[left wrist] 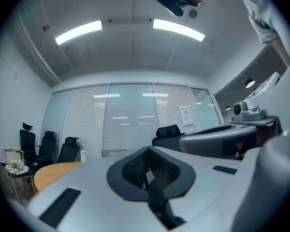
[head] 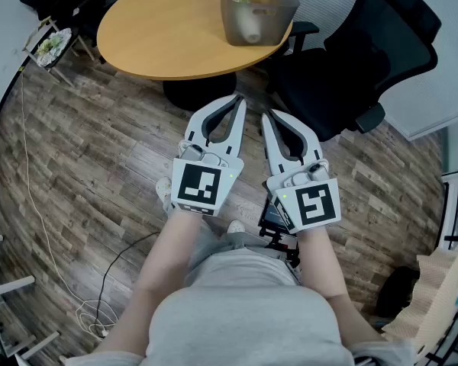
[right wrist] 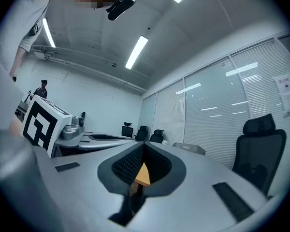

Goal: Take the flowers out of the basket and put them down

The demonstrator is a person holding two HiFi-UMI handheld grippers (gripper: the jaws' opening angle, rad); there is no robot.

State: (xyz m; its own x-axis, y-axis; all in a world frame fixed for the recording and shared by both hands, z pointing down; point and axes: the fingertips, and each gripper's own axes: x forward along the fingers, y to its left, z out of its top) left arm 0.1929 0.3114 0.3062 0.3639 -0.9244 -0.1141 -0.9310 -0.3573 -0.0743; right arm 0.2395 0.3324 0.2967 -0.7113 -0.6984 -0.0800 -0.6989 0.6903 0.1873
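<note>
As the basket (head: 259,14) sits on the table (head: 160,29), left tongs (head: 239,101) and right tongs (head: 266,118) are closed, empty.

We count two grippers: the left gripper (head: 237,101) and the right gripper (head: 266,118). We also count one round table (head: 168,36), one basket (head: 266,15) and four black office chairs (head: 366,59).

**A:** How is the light?

**B:** Bright and even. It comes from long ceiling strips (left wrist: 179,29) that burn white in both gripper views and mirror faintly in the far glass wall (left wrist: 130,120).

**A:** Any shadows?

**B:** Only soft ones. The darkest lies under the round table (head: 168,29) on the floor (head: 99,151).

**A:** And sharpness?

**B:** The head view is crisp. Both gripper views bulge like a fisheye, with black corners. The left gripper (left wrist: 148,150) and right gripper (right wrist: 144,145) sit close to their lenses and look soft.
</note>
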